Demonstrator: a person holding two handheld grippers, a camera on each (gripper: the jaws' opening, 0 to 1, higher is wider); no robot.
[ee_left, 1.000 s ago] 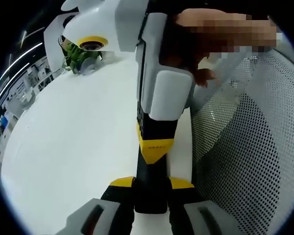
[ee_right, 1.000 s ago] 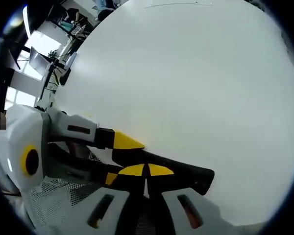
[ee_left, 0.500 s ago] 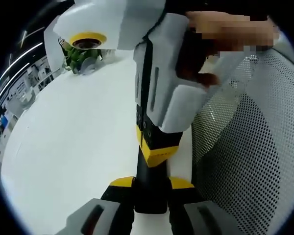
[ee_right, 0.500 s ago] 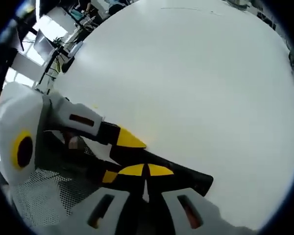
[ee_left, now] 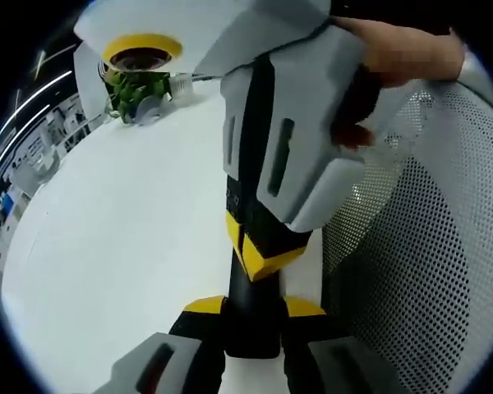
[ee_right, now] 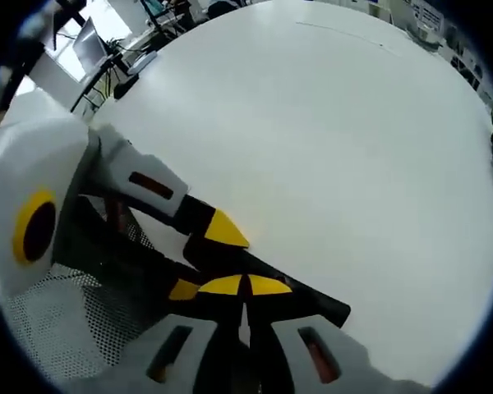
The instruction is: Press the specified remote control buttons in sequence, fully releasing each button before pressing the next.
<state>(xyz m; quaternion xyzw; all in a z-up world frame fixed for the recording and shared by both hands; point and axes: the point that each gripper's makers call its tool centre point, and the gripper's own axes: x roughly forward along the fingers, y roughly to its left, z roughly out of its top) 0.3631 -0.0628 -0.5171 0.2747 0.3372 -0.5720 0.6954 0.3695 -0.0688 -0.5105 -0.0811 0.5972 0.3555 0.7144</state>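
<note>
Left gripper view: left gripper point(ee_left: 253, 308) is clenched on the remote point(ee_left: 251, 324), yellow jaw tips on either side of its black body at the bottom of the view. The remote's long axis runs straight fwd along the jaws, away from the camera. Its near end is hidden betw. the jaws and its far part is covered by the right gripper point(ee_left: 259, 250), which comes down from the top. A few small buttons show at the gripper's edge, too small to read. The right gripper's yellow tips are pressed together with nothing betw. them and sit on the remote's upper face. A hand point(ee_left: 403, 53) holds that gripper's body, partly cut off at the top right. The white table point(ee_left: 107, 246) lies below, and a mesh chair back point(ee_left: 419, 271) is at right. A green item point(ee_left: 135, 92) at the table's far edge is blurred, can't tell what it is. Right gripper view: right gripper point(ee_right: 245, 287) has its tips closed against each other, resting on the remote point(ee_right: 316, 304). The remote lies crosswise here, w/ its free end pointing right and slightly down, over the table point(ee_right: 329, 148). The left gripper point(ee_right: 205, 258) enters from the left, w/ jaws on both sides of the remote's other end, which they hide. The mesh chair point(ee_right: 66, 328) is at lower left. The room beyond the table is too blurred to make out.
</note>
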